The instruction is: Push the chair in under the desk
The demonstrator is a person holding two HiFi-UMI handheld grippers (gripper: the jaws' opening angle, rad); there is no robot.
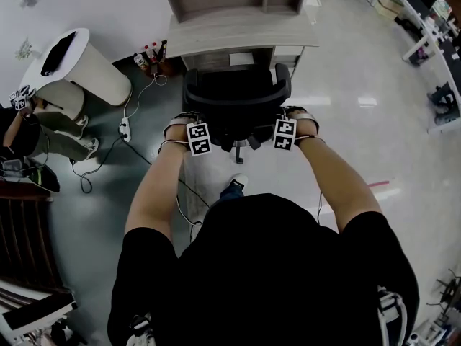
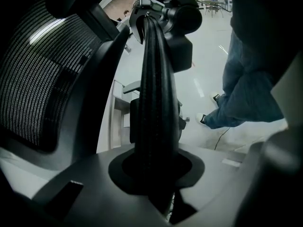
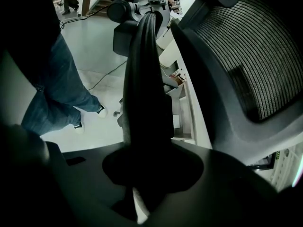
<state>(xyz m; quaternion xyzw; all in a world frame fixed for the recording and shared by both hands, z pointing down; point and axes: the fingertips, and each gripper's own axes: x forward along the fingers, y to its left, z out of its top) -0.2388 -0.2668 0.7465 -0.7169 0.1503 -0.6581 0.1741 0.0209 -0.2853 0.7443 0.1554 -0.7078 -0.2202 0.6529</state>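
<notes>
Black shirt (image 1: 266,265) above chair (image 1: 236,103), glossy floor (image 1: 360,143), desk (image 1: 238,38)

One chair (image 1: 236,96); one desk (image 1: 241,38); two tongs: left tongs (image 1: 186,122), right tongs (image 1: 294,118); one power strip (image 1: 124,129).

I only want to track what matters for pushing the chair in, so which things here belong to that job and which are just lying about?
Part of the job:
chair
desk
left gripper and right gripper, both shut on the chair

Just lying about:
white bin
power strip and its cable
bottles beside the desk
</notes>
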